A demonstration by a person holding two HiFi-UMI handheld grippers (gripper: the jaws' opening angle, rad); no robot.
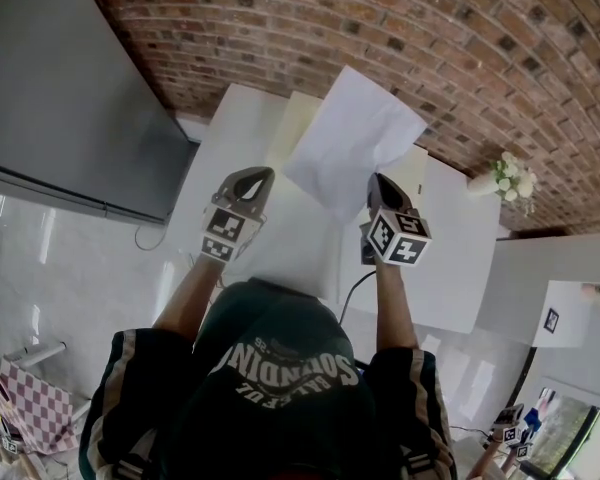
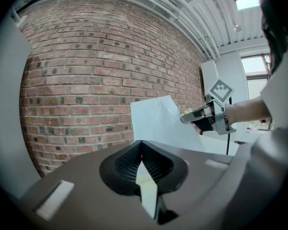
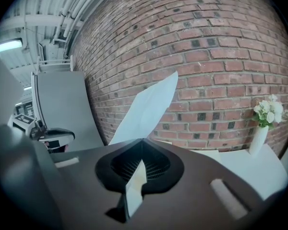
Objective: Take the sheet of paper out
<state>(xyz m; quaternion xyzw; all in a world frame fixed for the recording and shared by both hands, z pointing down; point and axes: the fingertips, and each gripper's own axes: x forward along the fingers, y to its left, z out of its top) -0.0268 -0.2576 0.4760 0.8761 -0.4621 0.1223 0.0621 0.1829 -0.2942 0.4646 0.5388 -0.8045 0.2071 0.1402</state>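
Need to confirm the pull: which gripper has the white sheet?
The right gripper, shut on the lower edge of the white sheet; the left gripper sits to the side, apart from it.

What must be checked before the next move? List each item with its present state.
1. Grip of the right tongs on the sheet of paper: ok, shut on it.
2. The left tongs free of the sheet: ok, shut and apart from it.
3. Sheet held up off the table: ok.
4. The vase of flowers away from the sheet: ok.
5. Sheet uncreased at the grip: cannot tell.
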